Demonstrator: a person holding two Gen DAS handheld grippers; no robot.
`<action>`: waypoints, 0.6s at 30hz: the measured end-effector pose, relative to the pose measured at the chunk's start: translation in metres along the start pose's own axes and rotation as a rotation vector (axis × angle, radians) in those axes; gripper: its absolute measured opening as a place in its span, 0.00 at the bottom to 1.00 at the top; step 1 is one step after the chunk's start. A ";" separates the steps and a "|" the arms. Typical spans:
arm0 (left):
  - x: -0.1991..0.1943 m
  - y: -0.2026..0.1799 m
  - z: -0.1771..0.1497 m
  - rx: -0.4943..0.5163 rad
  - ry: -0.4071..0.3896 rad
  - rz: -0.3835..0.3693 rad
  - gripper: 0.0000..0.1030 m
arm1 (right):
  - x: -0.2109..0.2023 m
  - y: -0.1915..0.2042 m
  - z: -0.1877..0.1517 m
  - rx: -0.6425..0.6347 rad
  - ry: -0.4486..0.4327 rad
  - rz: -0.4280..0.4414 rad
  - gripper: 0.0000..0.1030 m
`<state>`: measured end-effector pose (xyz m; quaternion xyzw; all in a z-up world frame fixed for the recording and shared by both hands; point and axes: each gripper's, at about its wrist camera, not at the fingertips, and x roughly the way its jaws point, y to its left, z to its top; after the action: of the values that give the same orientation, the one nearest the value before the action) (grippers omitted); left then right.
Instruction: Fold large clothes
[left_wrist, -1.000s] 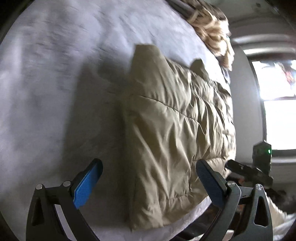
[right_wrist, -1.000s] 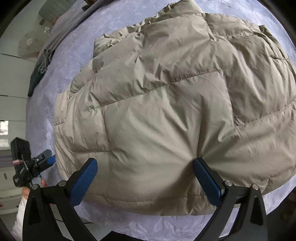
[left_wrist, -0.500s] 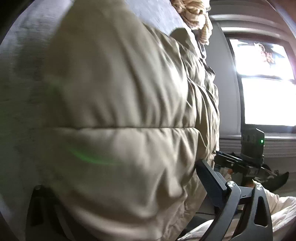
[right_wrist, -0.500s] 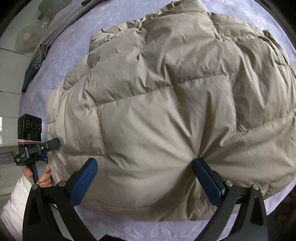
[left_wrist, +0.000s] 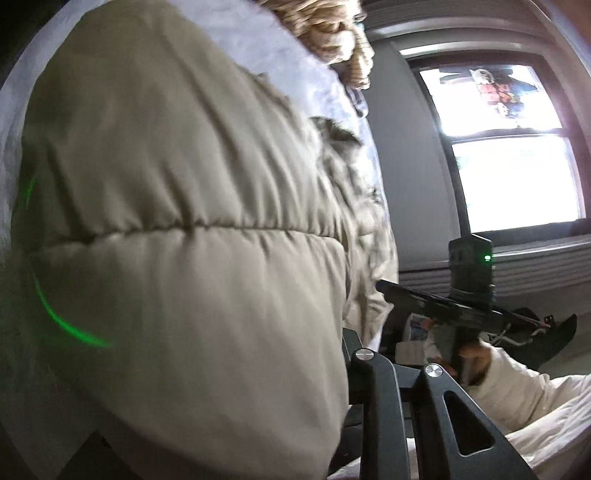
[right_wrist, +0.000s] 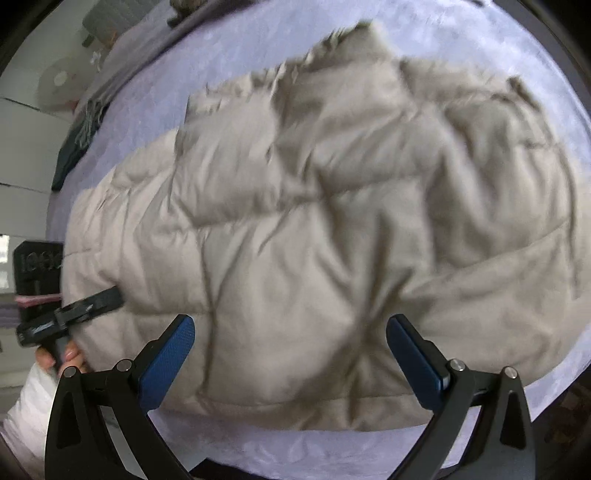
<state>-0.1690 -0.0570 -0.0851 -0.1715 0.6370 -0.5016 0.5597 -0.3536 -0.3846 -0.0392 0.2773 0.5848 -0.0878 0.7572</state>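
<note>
A beige quilted puffer jacket (right_wrist: 314, 229) lies spread on a pale lavender bedspread (right_wrist: 258, 48). My right gripper (right_wrist: 290, 354) is open, its blue pads (right_wrist: 168, 360) hovering over the jacket's near hem. In the right wrist view my left gripper (right_wrist: 107, 299) reaches into the jacket's left edge. In the left wrist view the jacket (left_wrist: 177, 229) fills the frame and covers the fingertips, so I cannot see the jaws. The right gripper's body (left_wrist: 461, 306) shows there at the right.
A tan knitted throw (left_wrist: 332, 33) lies at the far end of the bed. A bright window (left_wrist: 517, 147) is on the right. A dark garment and grey scarf (right_wrist: 81, 125) lie at the bed's far left edge.
The left gripper has moved from open bedspread into the jacket's edge, and the fabric now covers its fingers. The right gripper has pulled back a little; the jacket looks shifted and blurred.
</note>
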 end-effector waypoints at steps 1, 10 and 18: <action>0.000 -0.006 0.001 0.001 -0.003 -0.001 0.27 | -0.006 -0.005 0.002 0.003 -0.028 0.001 0.86; 0.003 -0.094 0.004 0.011 -0.056 0.117 0.27 | 0.011 -0.059 0.037 0.018 -0.054 0.075 0.17; 0.059 -0.189 0.013 0.002 -0.052 0.283 0.27 | 0.050 -0.078 0.079 0.022 0.003 0.223 0.11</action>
<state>-0.2410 -0.1913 0.0419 -0.0924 0.6396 -0.4136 0.6414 -0.3082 -0.4816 -0.0979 0.3491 0.5504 -0.0091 0.7584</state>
